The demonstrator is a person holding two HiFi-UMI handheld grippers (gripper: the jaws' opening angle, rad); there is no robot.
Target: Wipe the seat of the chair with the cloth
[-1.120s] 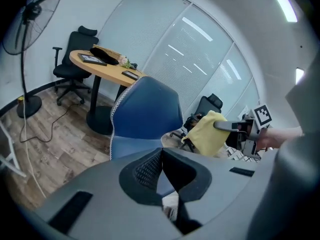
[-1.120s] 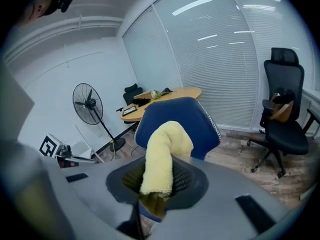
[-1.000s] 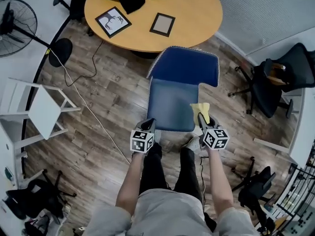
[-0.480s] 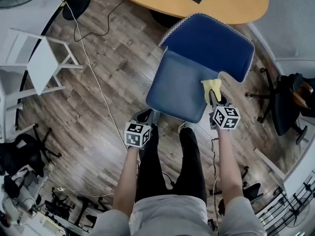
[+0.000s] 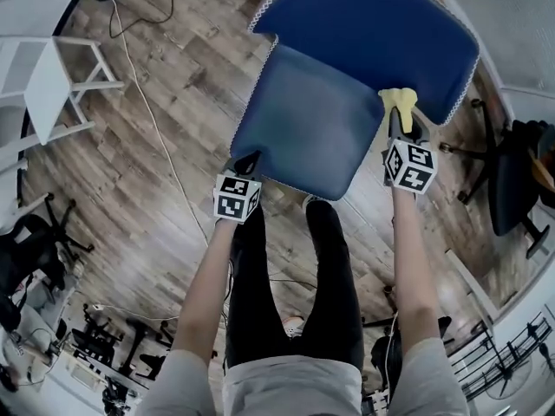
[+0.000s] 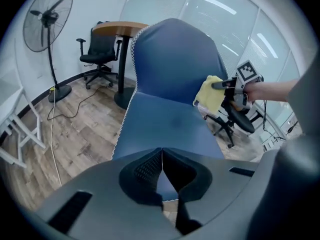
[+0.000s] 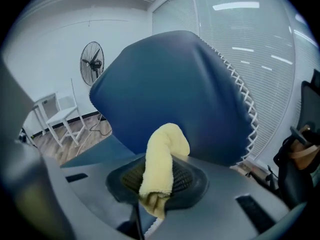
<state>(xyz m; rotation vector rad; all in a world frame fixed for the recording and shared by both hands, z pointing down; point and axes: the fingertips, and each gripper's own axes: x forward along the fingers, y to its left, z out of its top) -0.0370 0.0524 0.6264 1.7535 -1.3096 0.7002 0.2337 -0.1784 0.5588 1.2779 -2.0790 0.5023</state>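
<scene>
Right gripper view: right claw [image 7: 157,184] pinching rolled, fluffy yellow cloth [image 7: 167,144]; left claw [image 6: 161,171] pressed together, empty.

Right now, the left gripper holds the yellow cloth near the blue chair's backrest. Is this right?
No: the right gripper holds the yellow cloth near the blue chair's backrest, as the right gripper view shows. The left gripper is shut and empty.

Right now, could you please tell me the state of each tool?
Left tool: closed, holding nothing.
Right tool: closed on the yellow cloth.
</scene>
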